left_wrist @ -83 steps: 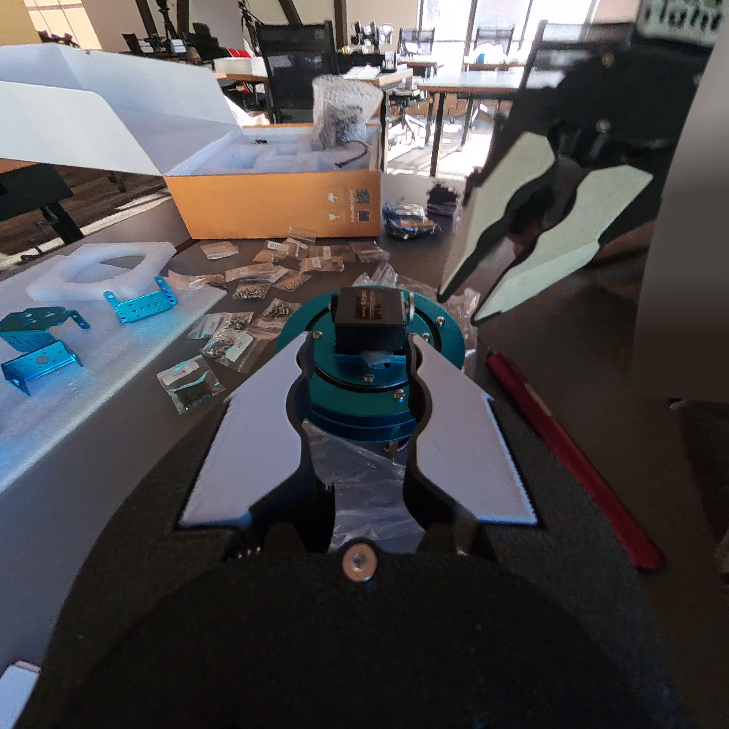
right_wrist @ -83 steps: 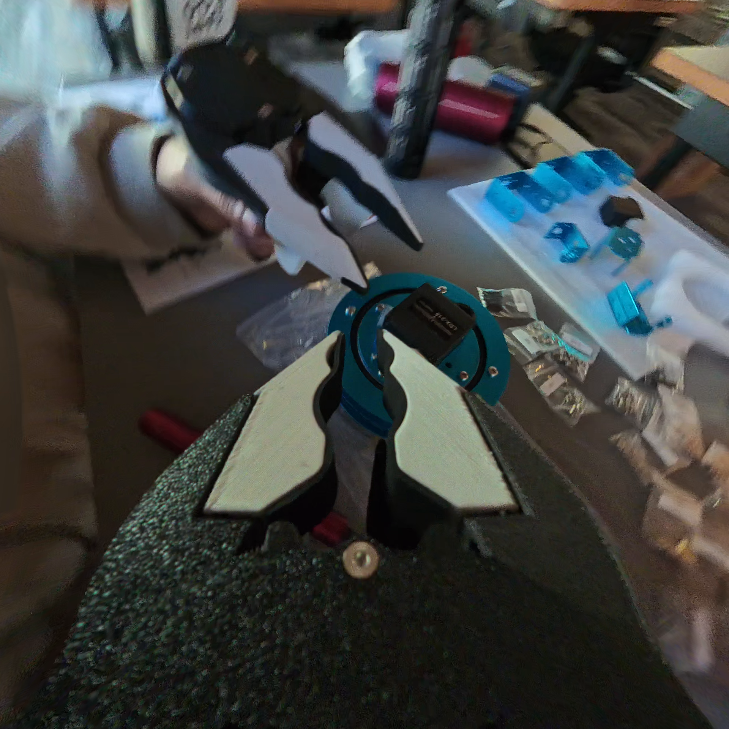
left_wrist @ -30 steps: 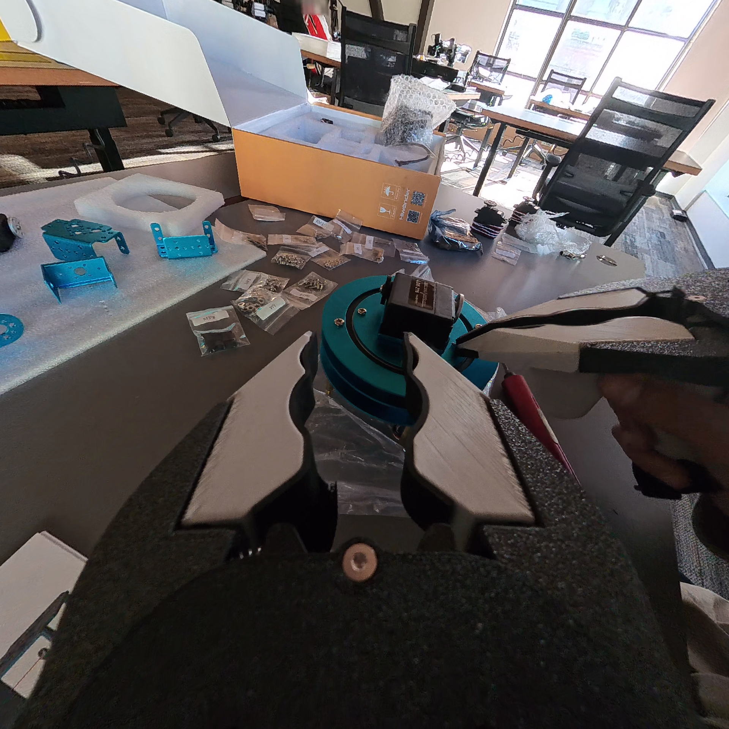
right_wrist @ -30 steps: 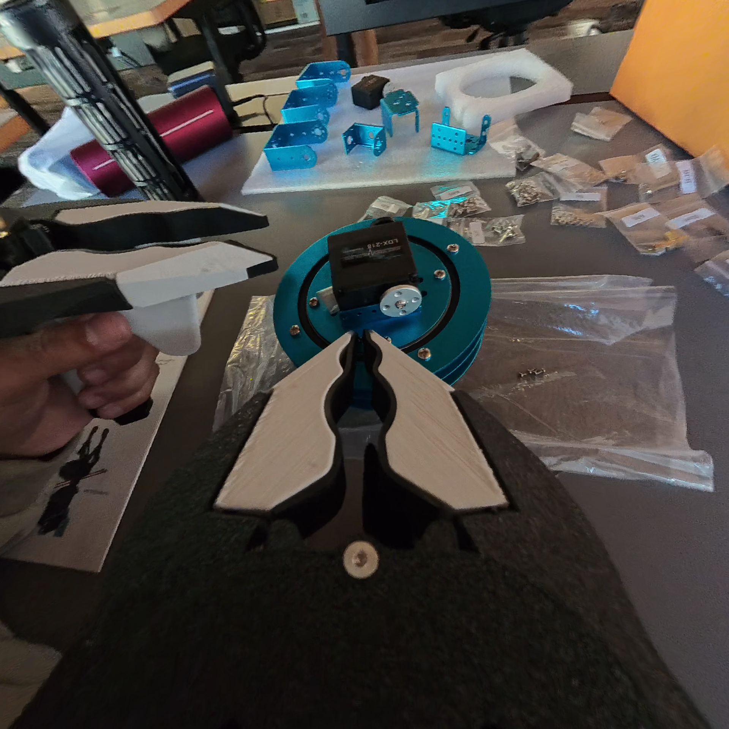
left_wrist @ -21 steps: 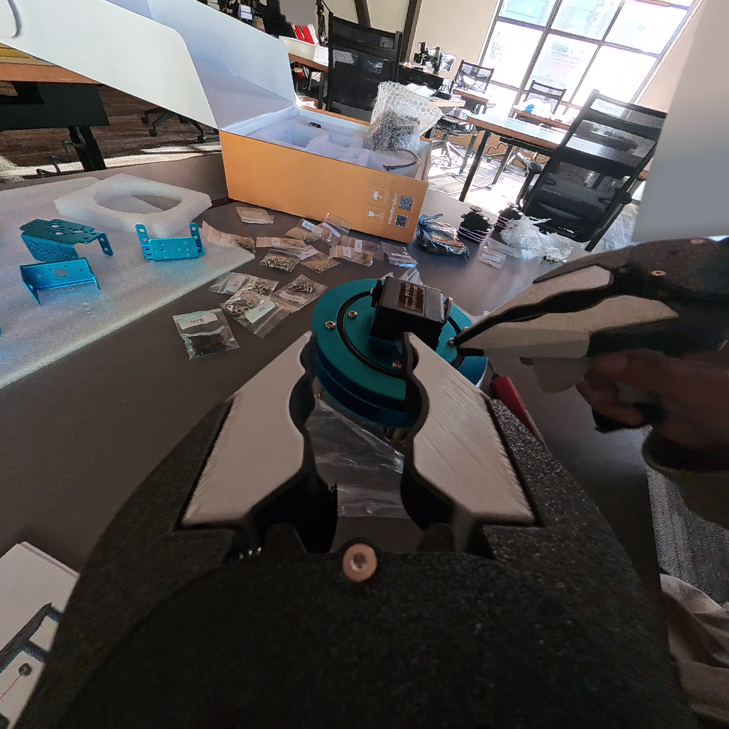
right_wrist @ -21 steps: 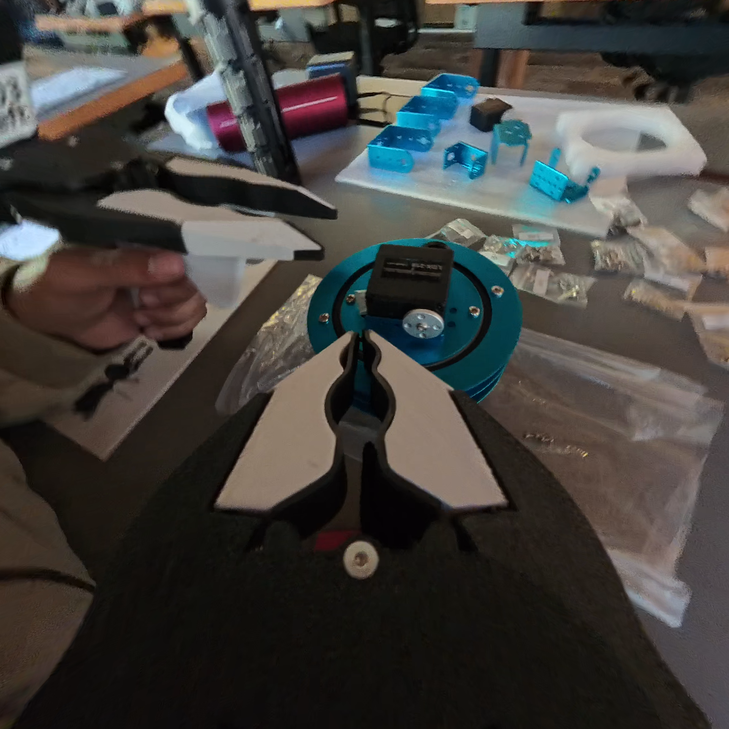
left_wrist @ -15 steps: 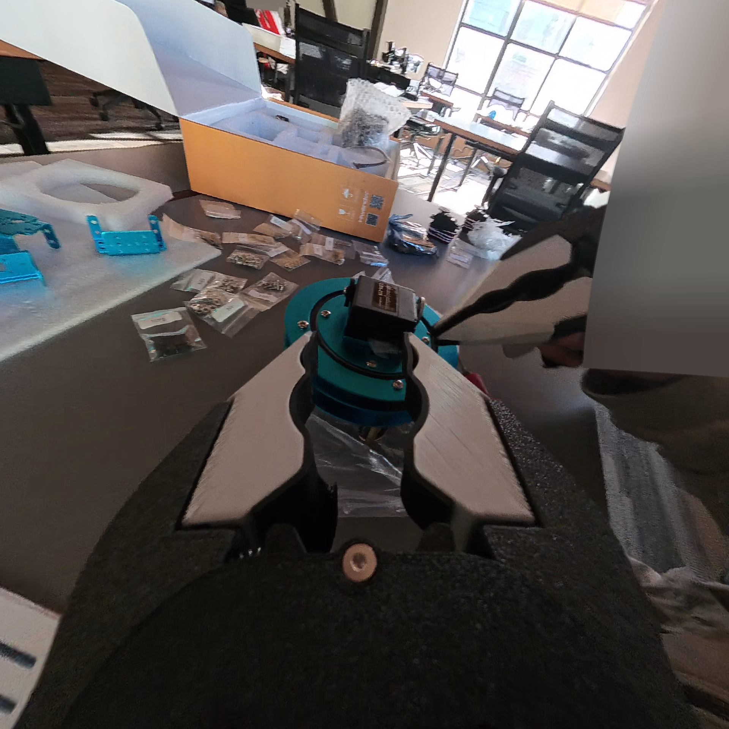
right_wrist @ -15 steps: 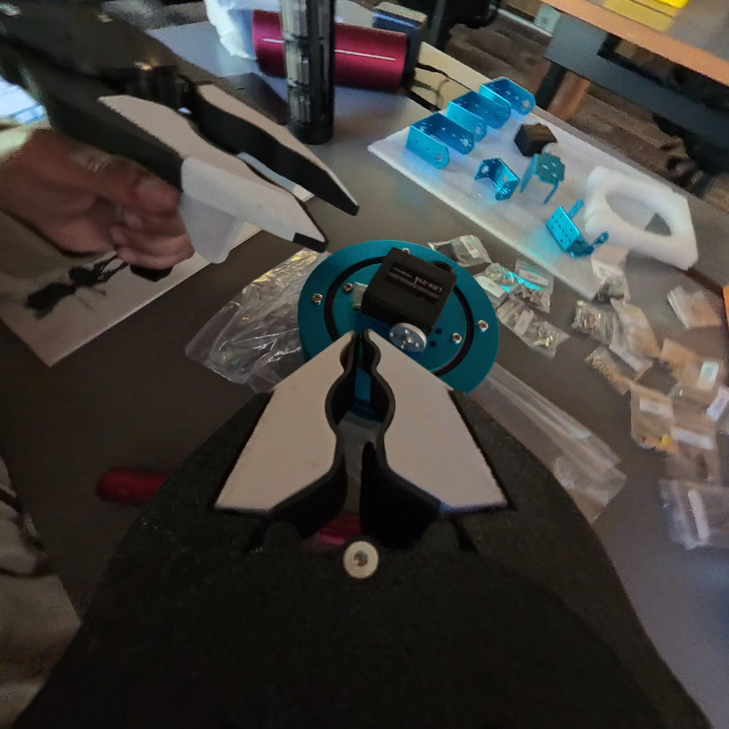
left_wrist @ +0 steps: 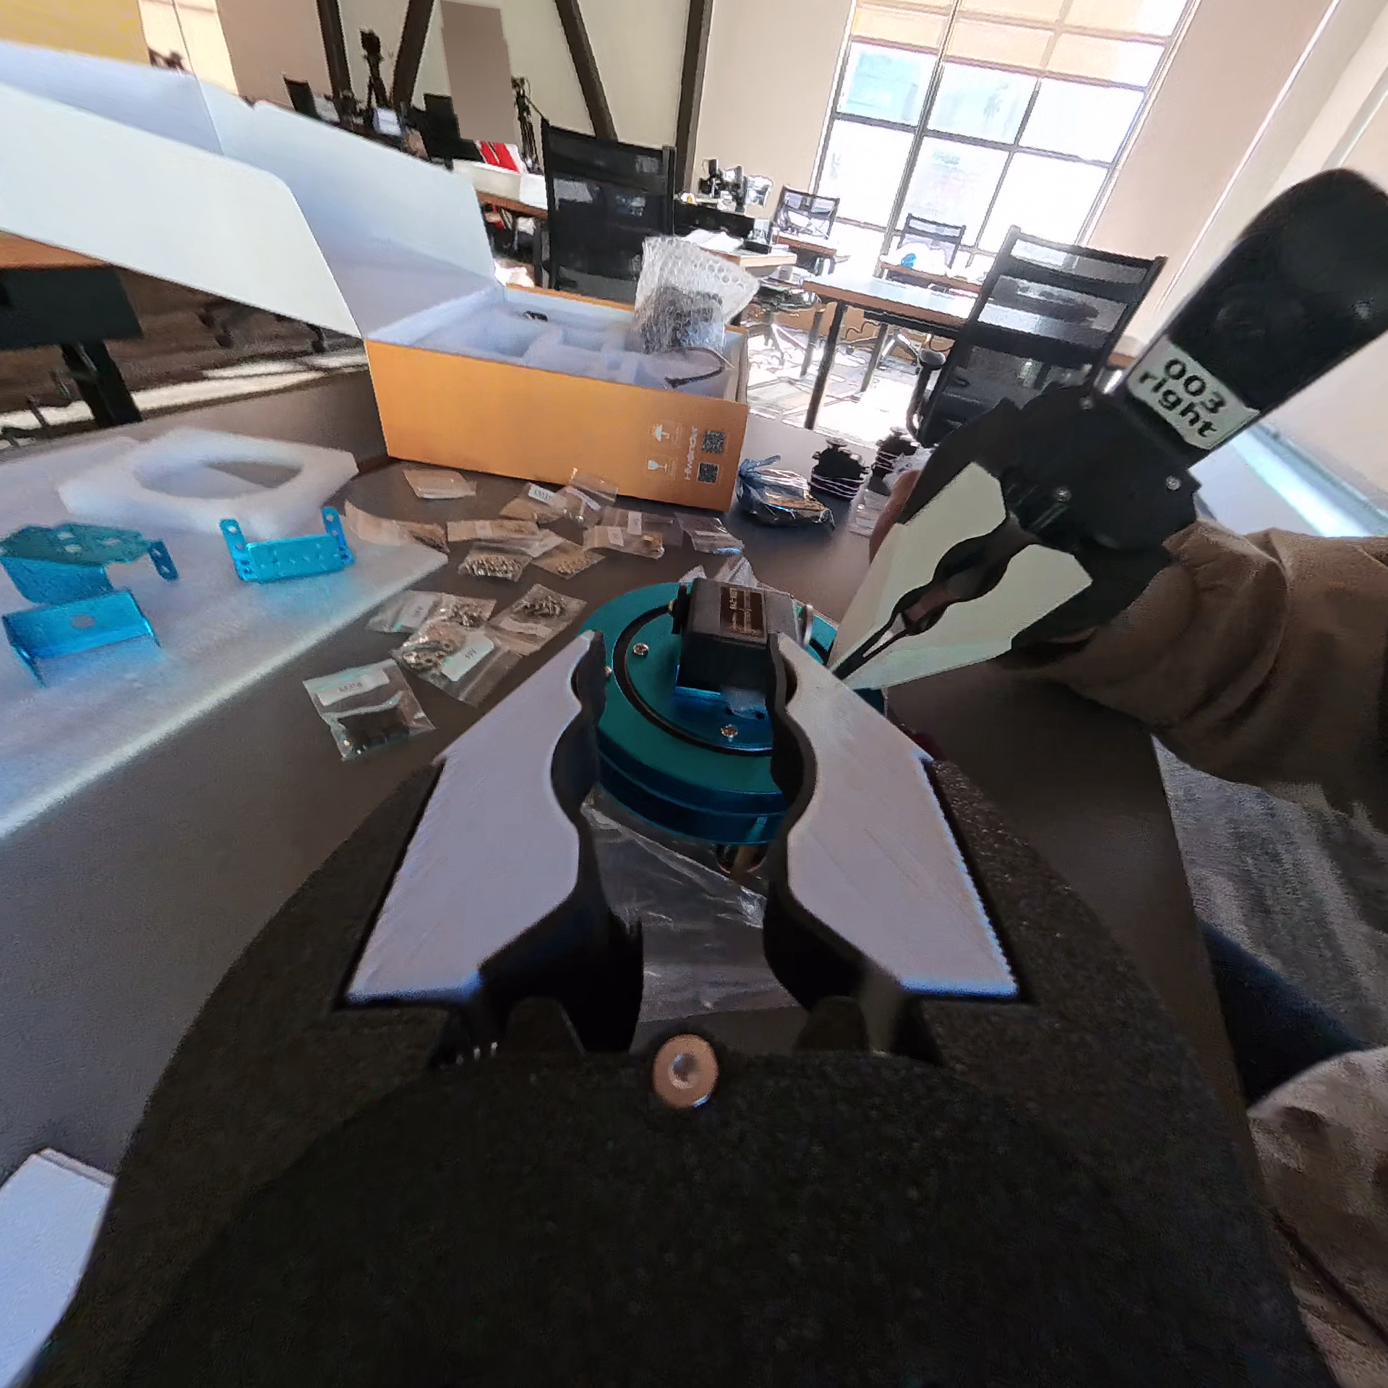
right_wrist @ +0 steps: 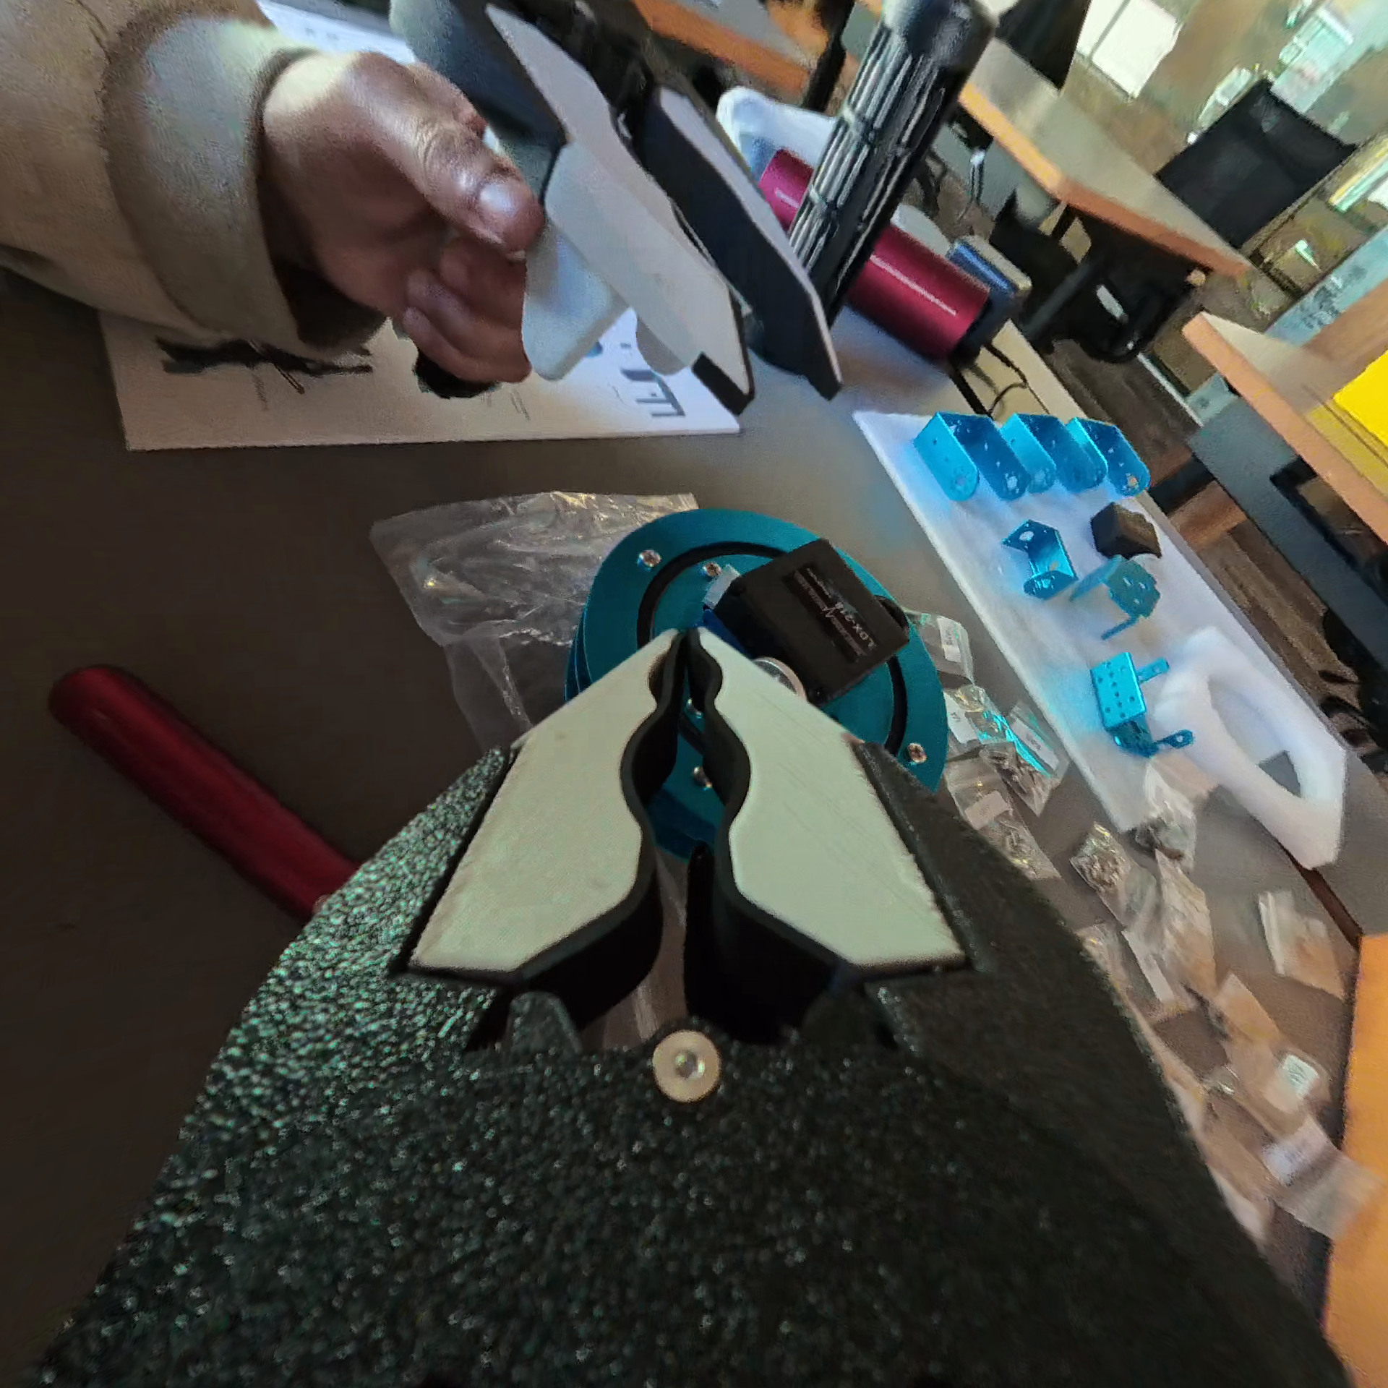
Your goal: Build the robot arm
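A teal round base (left_wrist: 676, 758) with a black servo (left_wrist: 732, 623) on top stands on a clear plastic bag on the dark table. My left gripper (left_wrist: 685, 650) is open and empty, its fingers apart just in front of the base. In the right wrist view it (right_wrist: 785, 387) hangs above and beyond the base (right_wrist: 912, 676). My right gripper (right_wrist: 687, 638) is shut, with its tips down at the base's top beside the servo (right_wrist: 819, 612). In the left wrist view it (left_wrist: 849, 668) points steeply down at the base's right rim. I see nothing between its fingers.
An open orange box (left_wrist: 556, 428) stands behind. A white foam sheet (left_wrist: 188, 623) holds blue brackets (left_wrist: 285, 552). Small bags of screws (left_wrist: 443, 646) lie left of the base. A red rod (right_wrist: 188, 781) and a printed sheet (right_wrist: 420, 405) lie near the person's sleeve. There is about 7 cm between the tips of the two grippers. My right gripper's tips are some 12 cm from the red rod (right_wrist: 188, 781).
The right gripper has tipped from level to pointing steeply down at the base's right rim and stays shut. The left gripper stays open in front of the base. The base has not moved.
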The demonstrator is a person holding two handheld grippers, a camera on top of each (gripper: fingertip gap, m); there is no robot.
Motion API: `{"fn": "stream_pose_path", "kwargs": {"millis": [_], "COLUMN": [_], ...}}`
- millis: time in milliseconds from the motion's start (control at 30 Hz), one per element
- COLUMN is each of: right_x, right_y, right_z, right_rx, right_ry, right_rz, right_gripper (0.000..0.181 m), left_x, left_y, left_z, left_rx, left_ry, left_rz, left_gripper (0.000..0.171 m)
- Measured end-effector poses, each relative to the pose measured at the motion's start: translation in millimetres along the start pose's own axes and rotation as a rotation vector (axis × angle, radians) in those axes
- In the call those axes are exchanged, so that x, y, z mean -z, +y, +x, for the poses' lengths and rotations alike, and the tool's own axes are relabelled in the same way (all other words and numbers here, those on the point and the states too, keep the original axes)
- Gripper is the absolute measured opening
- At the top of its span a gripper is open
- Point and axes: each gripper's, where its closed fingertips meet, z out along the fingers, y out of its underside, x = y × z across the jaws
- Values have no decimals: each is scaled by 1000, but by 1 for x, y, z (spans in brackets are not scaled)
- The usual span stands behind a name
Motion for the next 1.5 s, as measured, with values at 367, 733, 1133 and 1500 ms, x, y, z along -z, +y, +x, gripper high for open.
{"fn": "stream_pose_path", "kwargs": {"millis": [367, 733, 1133, 1500], "right_x": [7, 0, -2, -3], "right_y": [-1, 1, 1, 2], "right_z": [-2, 0, 4, 6], "right_rx": [-36, 38, 32, 44], "right_ry": [-17, 12, 22, 41], "right_rz": [115, 112, 108, 102], "right_gripper": [0, 0, 0, 1], "left_x": [-1, -3, -3, -4], "left_y": [-4, 2, 2, 4], "left_z": [8, 8, 8, 12], "left_rx": [-123, -101, -108, -124], "left_ry": [-25, -16, -17, -14], "left_rz": [22, 0, -5, -15], "left_gripper": [38, 39, 39, 39]}}
